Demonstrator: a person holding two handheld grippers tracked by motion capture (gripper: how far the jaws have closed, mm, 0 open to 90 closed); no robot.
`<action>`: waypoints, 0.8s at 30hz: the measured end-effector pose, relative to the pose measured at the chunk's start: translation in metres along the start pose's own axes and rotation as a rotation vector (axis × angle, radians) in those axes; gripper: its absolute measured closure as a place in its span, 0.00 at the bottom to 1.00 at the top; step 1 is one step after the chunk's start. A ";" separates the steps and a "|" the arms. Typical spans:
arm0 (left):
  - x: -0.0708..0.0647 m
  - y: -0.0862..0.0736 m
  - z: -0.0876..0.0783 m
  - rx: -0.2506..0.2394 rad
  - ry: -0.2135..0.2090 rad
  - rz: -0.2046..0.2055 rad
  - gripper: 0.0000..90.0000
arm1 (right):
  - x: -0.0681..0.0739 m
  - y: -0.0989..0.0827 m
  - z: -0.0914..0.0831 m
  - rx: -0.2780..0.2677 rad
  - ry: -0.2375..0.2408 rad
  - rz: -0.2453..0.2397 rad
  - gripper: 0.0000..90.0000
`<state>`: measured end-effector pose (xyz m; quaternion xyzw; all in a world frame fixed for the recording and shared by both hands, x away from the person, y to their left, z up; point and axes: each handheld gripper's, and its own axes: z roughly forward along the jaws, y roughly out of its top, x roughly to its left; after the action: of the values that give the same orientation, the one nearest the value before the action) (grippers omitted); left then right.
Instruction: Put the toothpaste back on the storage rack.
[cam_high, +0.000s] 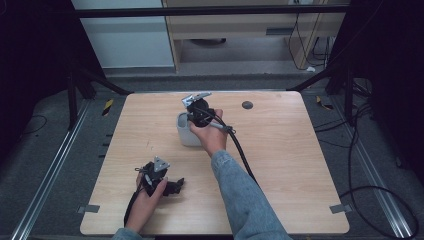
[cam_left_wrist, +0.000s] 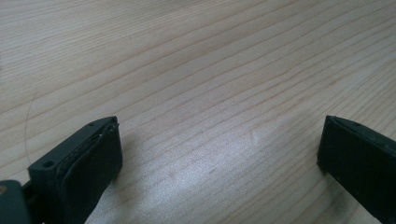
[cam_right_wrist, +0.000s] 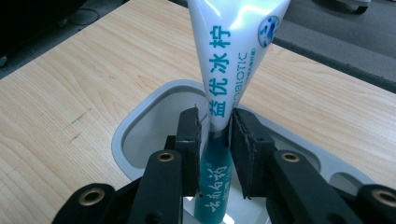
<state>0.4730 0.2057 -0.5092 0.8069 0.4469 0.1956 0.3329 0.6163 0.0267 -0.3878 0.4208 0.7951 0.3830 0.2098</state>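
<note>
A white and teal toothpaste tube (cam_right_wrist: 229, 46) stands upright, cap end down, inside a grey cup (cam_right_wrist: 140, 122). My right gripper (cam_right_wrist: 215, 127) straddles the tube's lower part, one jaw on each side. A thin gap shows between the left pad and the tube, so the pads do not press it. From the high view the right gripper (cam_high: 192, 117) points down into the cup (cam_high: 185, 136) at mid-table. My left gripper (cam_high: 175, 186) lies low near the front left, held by a hand. Its jaws (cam_left_wrist: 219, 149) stand wide open over bare wood.
The wooden table (cam_high: 280, 165) carries a small dark round spot (cam_high: 247, 105) behind and right of the cup. A black cable (cam_high: 241, 150) trails from the right gripper along the denim sleeve. Black frame legs stand beyond the table's far corners.
</note>
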 end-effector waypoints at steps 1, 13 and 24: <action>0.000 0.000 0.000 0.000 0.000 0.000 0.00 | 0.000 0.000 0.000 -0.001 0.000 0.001 0.80; 0.000 0.000 0.000 0.002 -0.004 0.004 0.00 | 0.008 -0.001 -0.010 0.003 0.004 -0.030 0.64; -0.001 0.001 0.001 0.002 -0.008 0.010 0.00 | 0.013 -0.005 -0.038 0.032 -0.028 -0.105 0.46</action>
<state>0.4741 0.2038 -0.5091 0.8102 0.4419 0.1937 0.3329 0.5811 0.0193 -0.3686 0.3873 0.8191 0.3526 0.2341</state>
